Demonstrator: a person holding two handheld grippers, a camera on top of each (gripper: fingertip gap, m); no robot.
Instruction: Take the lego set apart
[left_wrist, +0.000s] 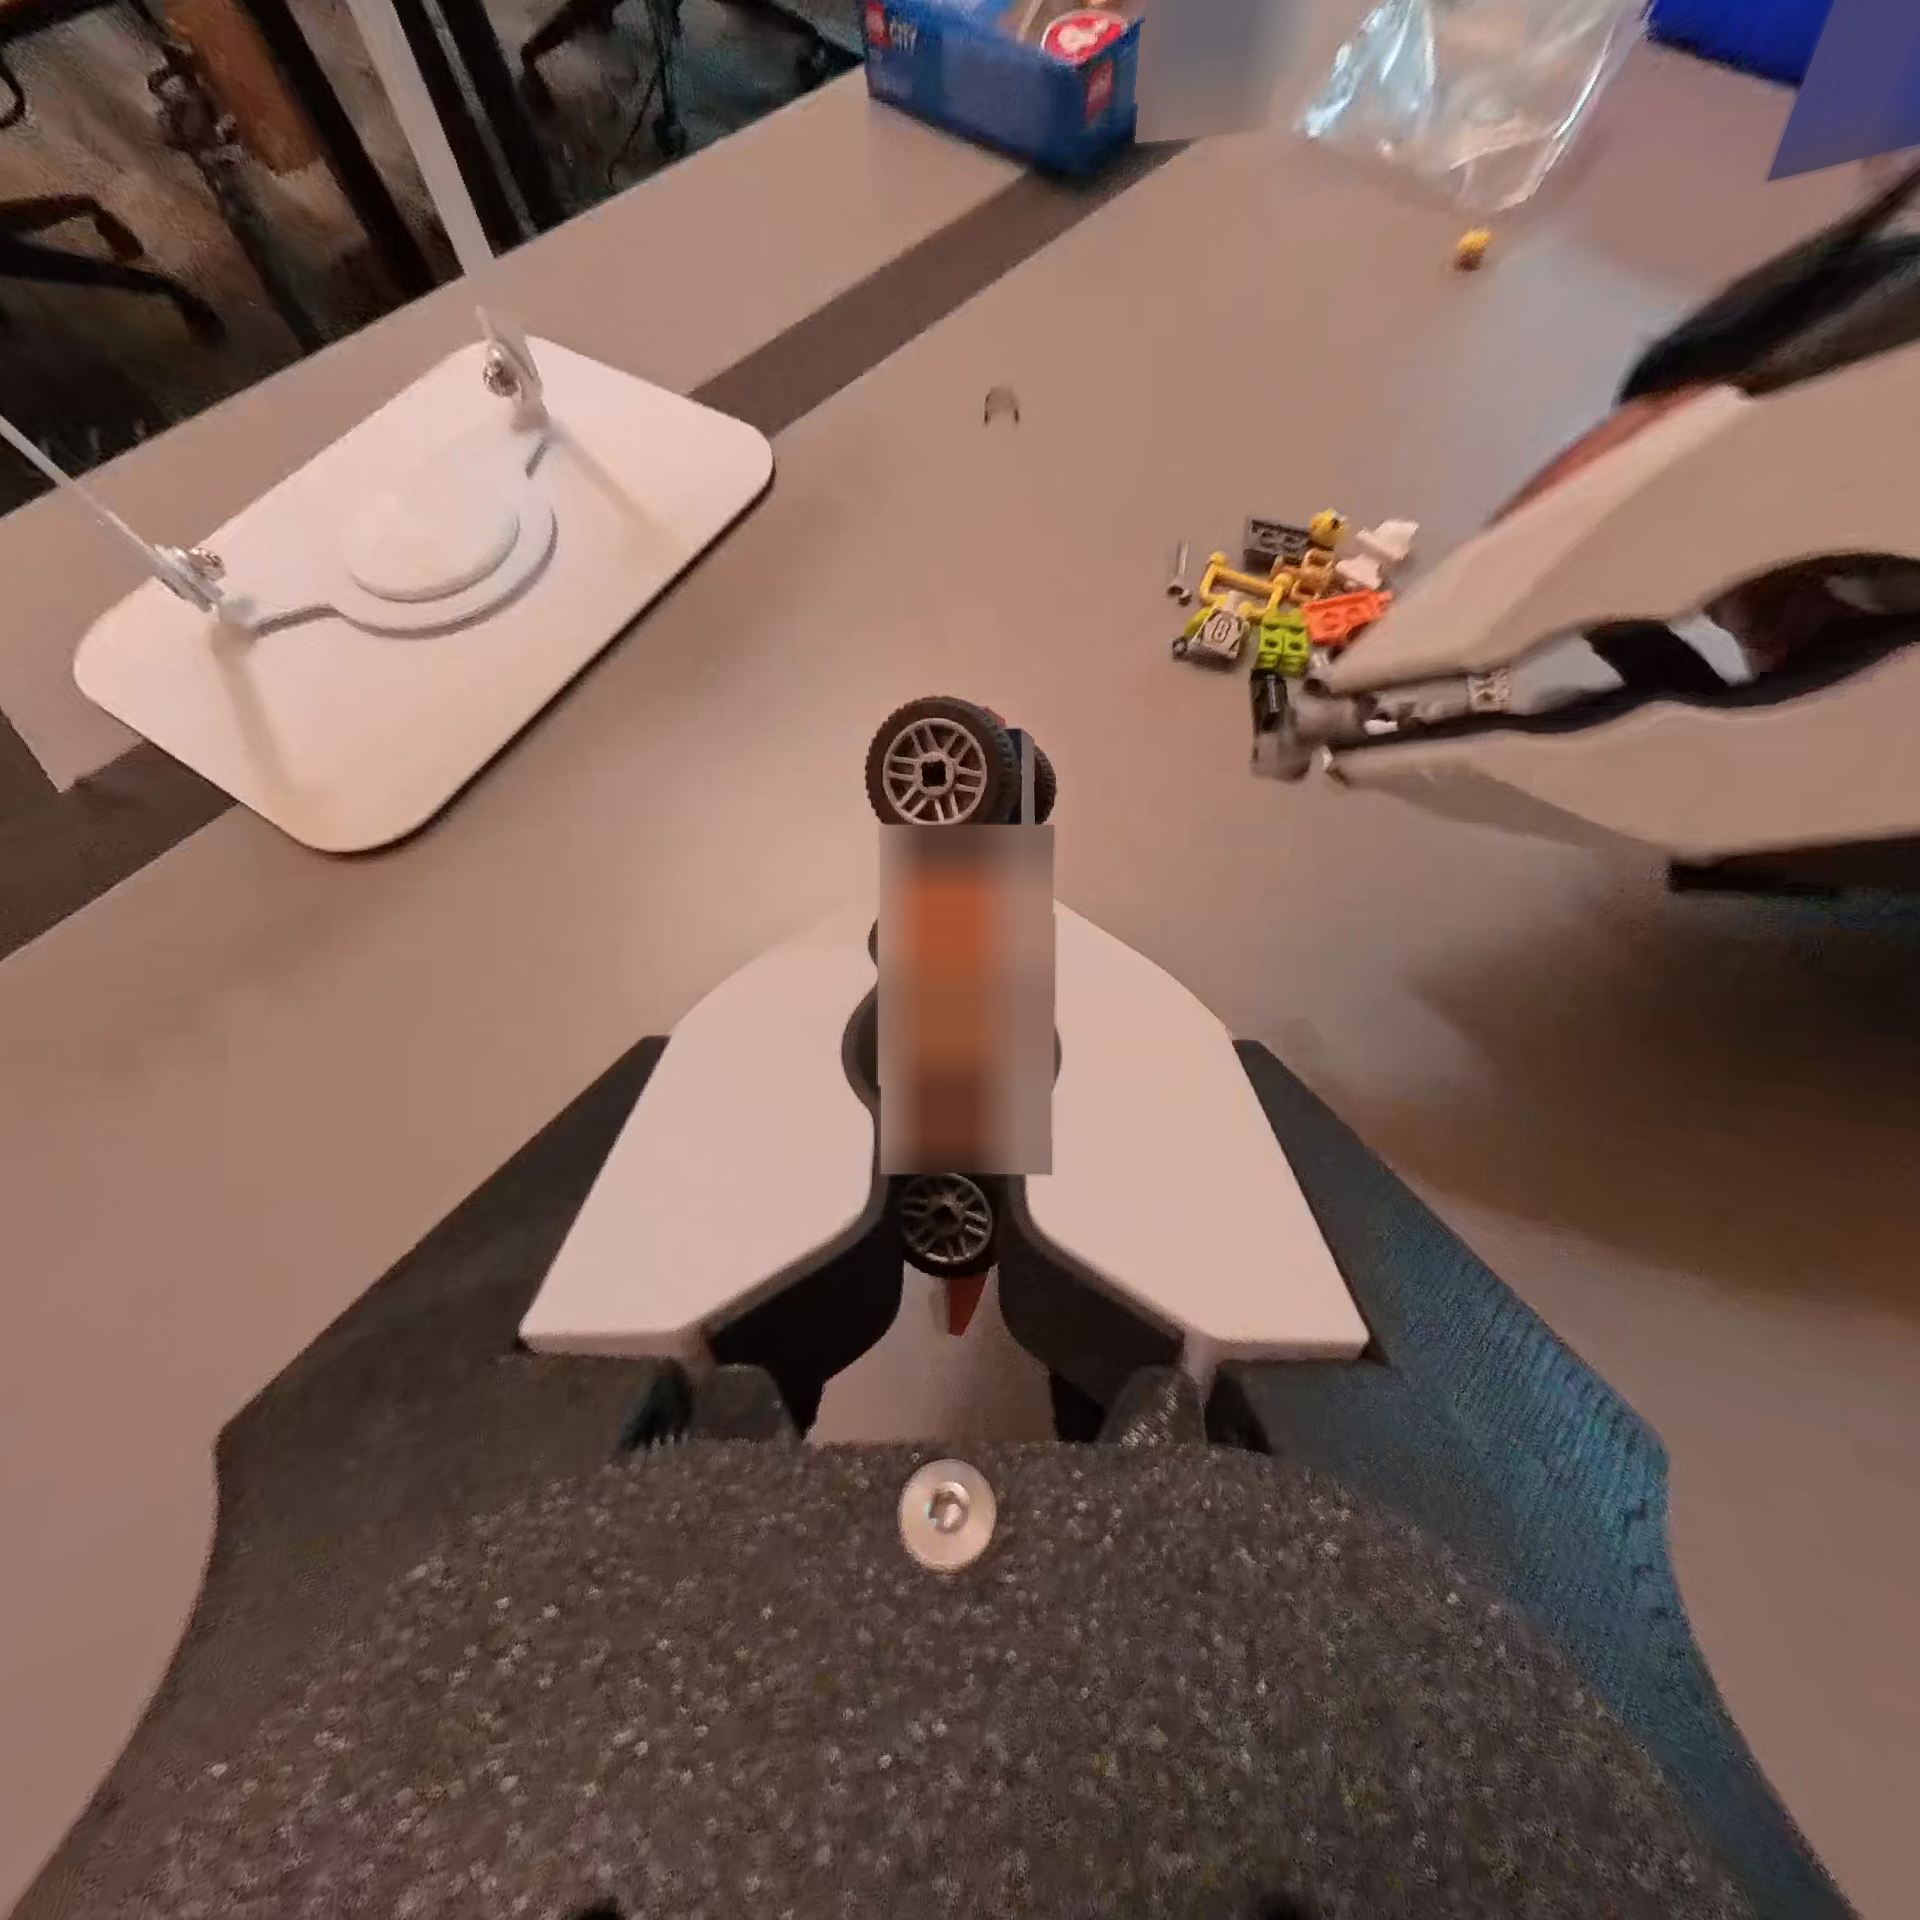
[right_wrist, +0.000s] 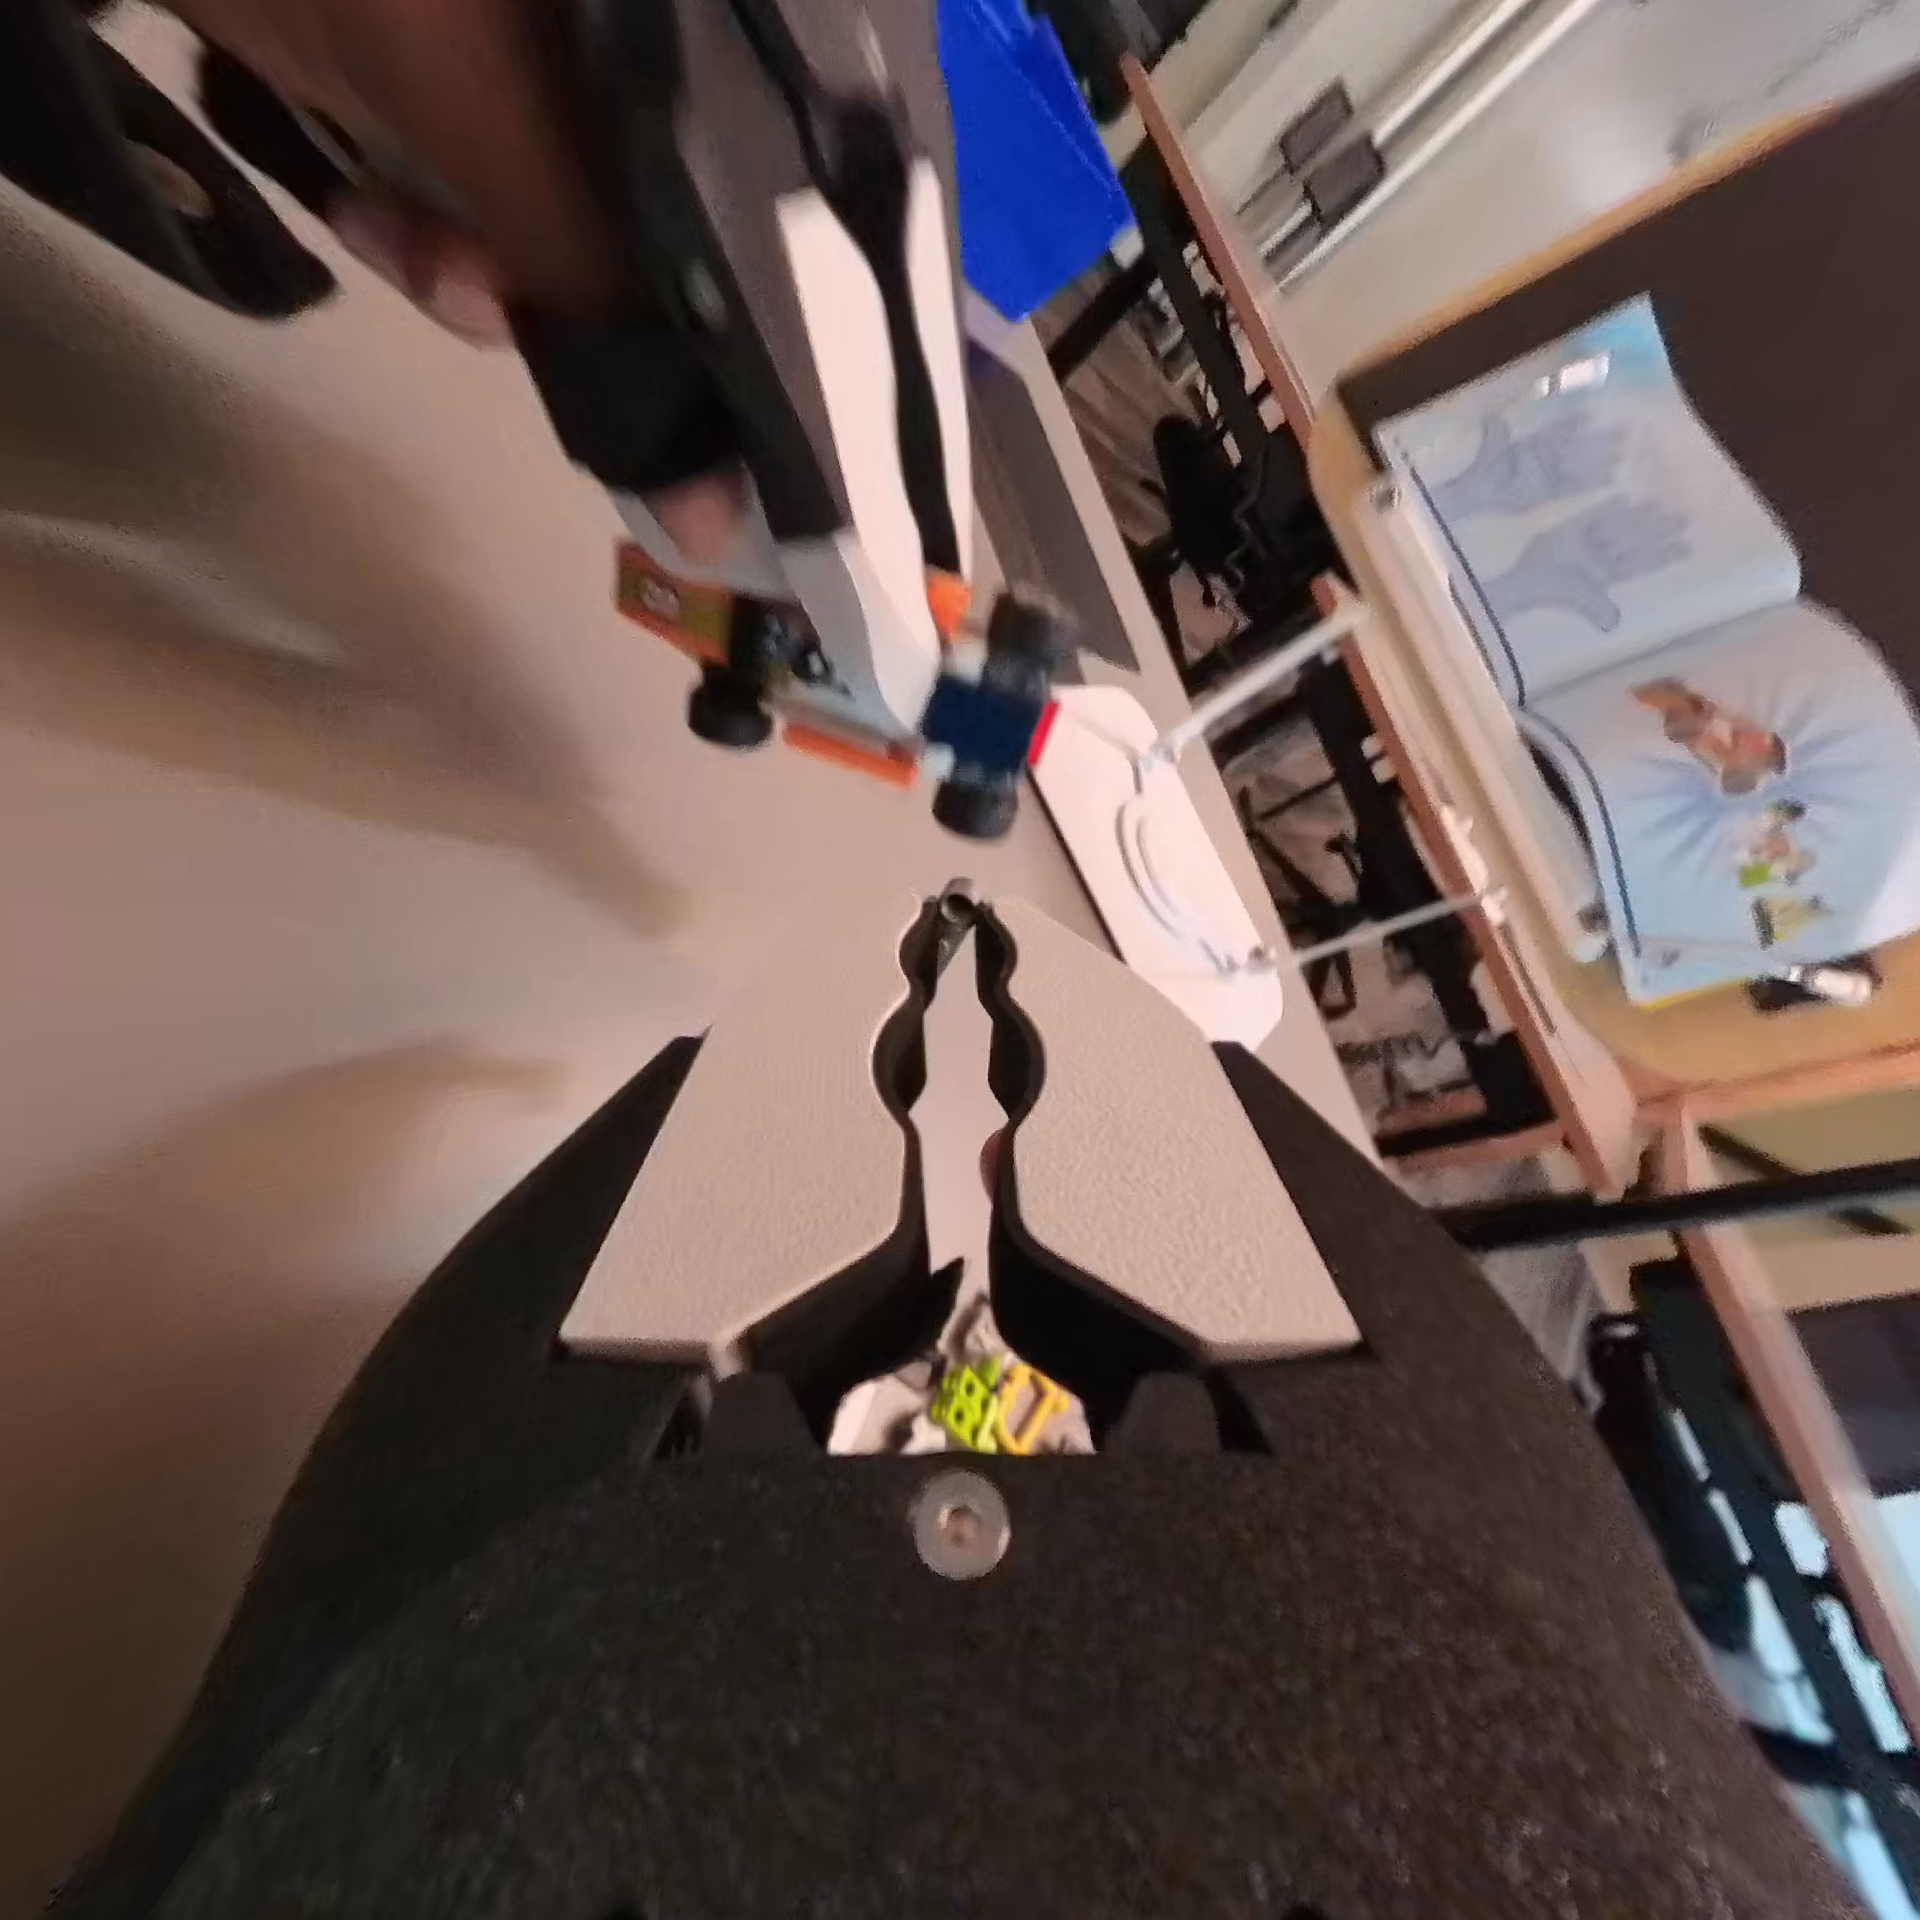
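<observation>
My left gripper (left_wrist: 966, 935) is shut on a small lego car (left_wrist: 935, 774), held above the table with its grey-spoked wheels facing the camera; a mosaic patch covers its middle. In the right wrist view the car (right_wrist: 977, 722) shows dark blue and orange parts and black tyres. My right gripper (right_wrist: 958, 920) is shut on a small dark grey piece (right_wrist: 951, 914) at its fingertips. In the left wrist view the right gripper (left_wrist: 1320, 717) comes in from the right with that piece (left_wrist: 1283, 743), right of the car and apart from it.
A pile of loose lego pieces (left_wrist: 1283, 603) lies on the grey table (left_wrist: 623, 987) by the right gripper. A white stand base (left_wrist: 416, 592) sits at the left, holding an open booklet (right_wrist: 1662, 644). A blue box (left_wrist: 997, 73), a clear bag (left_wrist: 1475, 83) and a yellow piece (left_wrist: 1473, 247) lie far back. One gripper's finger ends stand about 7 centimetres off the other's.
</observation>
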